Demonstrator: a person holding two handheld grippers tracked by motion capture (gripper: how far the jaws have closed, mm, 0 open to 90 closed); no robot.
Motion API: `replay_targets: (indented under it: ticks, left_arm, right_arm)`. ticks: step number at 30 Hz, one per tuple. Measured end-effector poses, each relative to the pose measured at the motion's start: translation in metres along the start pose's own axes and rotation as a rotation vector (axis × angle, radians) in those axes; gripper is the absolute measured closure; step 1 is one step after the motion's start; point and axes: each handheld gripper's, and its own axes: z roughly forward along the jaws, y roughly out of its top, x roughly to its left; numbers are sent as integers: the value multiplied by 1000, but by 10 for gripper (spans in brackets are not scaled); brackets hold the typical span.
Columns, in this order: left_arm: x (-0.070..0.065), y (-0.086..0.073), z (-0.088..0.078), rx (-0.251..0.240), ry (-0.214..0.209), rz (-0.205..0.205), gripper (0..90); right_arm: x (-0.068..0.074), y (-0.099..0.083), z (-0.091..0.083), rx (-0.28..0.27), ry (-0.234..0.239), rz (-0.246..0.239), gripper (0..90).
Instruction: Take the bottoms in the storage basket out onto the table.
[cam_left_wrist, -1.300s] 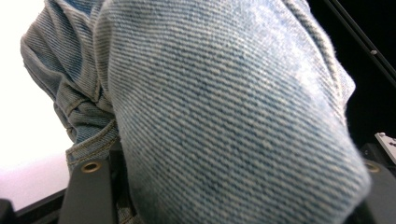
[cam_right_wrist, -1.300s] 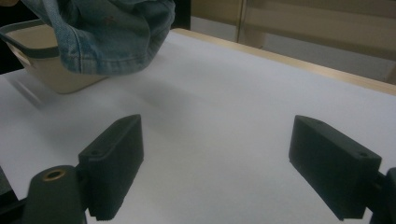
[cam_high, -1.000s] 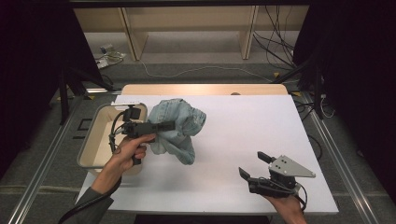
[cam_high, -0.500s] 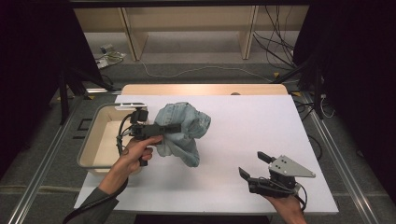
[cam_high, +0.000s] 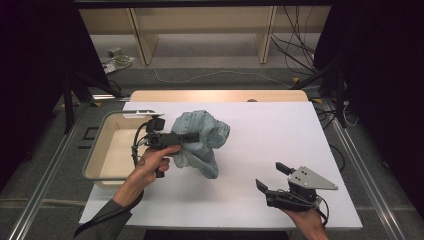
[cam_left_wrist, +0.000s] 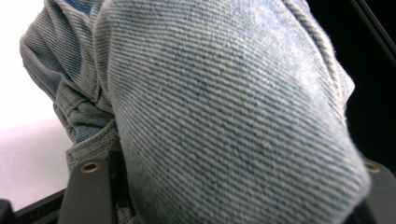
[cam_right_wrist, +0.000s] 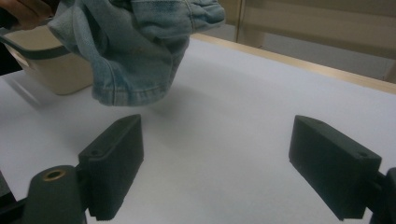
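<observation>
A crumpled bundle of light blue denim (cam_high: 205, 142) hangs from my left gripper (cam_high: 196, 136), which is shut on it just right of the beige tub (cam_high: 100, 159). In the left gripper view the denim (cam_left_wrist: 224, 107) presses up close between the two black jaws of my left gripper (cam_left_wrist: 231, 182). Seen from the right gripper view, the denim (cam_right_wrist: 135, 51) hangs with its hem a little above the white table. My right gripper (cam_high: 270, 175) rests at the front right of the table, open, with nothing between its jaws (cam_right_wrist: 224, 158).
The beige tub (cam_right_wrist: 51, 65) stands at the table's left edge. The white table top (cam_high: 280, 130) stretches right of the denim. A wooden strip (cam_high: 215, 95) runs along the far edge, with shelving and cables on the floor beyond.
My left gripper has carried the denim slightly to the right and a little lower. The right gripper has stayed where it was.
</observation>
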Motion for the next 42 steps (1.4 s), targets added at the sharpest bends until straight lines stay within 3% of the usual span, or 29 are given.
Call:
replay_targets:
  ticks: [20,42]
  left_arm:
    - [-10,8,29,27,8,20,331]
    - [-15,8,68,46,-5,-28,329]
  right_arm:
    - [-2,0,0,4,-8,4,189]
    - [-4,0,0,-2,-1,21,189]
